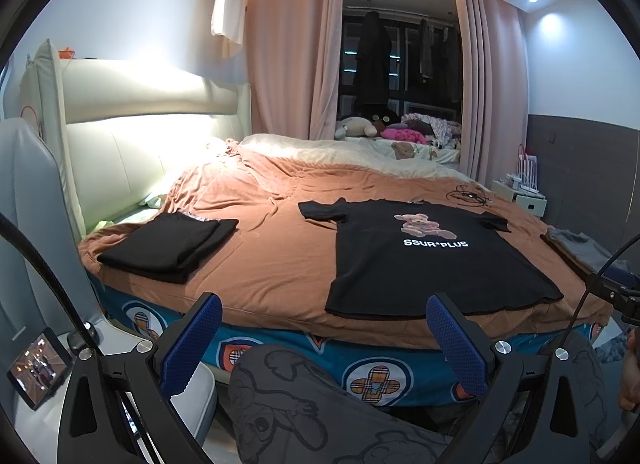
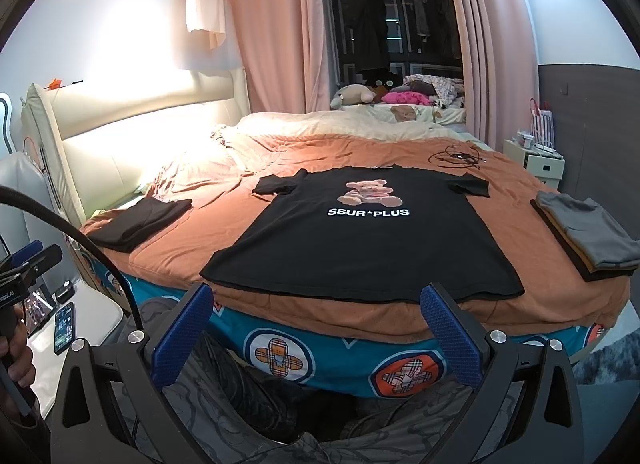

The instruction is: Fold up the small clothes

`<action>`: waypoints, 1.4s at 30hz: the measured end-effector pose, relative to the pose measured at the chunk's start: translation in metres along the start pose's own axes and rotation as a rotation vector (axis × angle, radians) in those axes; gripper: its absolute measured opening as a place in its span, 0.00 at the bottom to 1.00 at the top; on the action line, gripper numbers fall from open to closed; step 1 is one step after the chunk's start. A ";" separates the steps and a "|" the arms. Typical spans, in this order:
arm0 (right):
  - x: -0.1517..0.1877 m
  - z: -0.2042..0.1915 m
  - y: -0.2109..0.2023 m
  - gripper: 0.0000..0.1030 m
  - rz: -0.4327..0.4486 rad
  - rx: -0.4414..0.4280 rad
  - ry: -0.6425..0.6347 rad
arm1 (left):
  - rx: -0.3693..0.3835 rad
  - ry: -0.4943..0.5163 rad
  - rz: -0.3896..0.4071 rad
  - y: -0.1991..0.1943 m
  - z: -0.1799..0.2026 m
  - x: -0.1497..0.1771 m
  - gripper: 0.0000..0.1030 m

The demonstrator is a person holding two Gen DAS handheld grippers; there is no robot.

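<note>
"SSUR*PLUS" is printed in white capitals across the chest of the black T-shirt [image 1: 432, 260] [image 2: 360, 240] spread flat on the near part of the bed, and it is read clearly in both wrist views, just below the teddy-bear print. At the far left edge of the right wrist view, a white partial marking ending in "obot.AI" is made out on the other handheld gripper [image 2: 8, 296]. The phone screens at near left are too small to be read.
</note>
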State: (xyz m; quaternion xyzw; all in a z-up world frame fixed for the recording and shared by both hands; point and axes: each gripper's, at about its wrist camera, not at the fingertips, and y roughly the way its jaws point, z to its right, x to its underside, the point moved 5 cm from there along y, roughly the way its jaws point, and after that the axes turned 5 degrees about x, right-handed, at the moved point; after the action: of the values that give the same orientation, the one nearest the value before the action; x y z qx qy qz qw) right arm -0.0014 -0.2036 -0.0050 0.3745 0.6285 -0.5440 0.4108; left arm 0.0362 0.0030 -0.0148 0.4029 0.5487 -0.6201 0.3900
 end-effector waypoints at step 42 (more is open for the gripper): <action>-0.032 -0.002 0.043 1.00 -0.033 -0.049 -0.004 | -0.008 -0.038 -0.021 0.033 -0.017 -0.016 0.99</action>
State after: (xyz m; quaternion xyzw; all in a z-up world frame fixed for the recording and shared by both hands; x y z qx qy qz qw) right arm 0.0504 -0.1969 0.0082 0.3529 0.6469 -0.5360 0.4120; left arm 0.0745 0.0178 -0.0130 0.3837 0.5479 -0.6296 0.3952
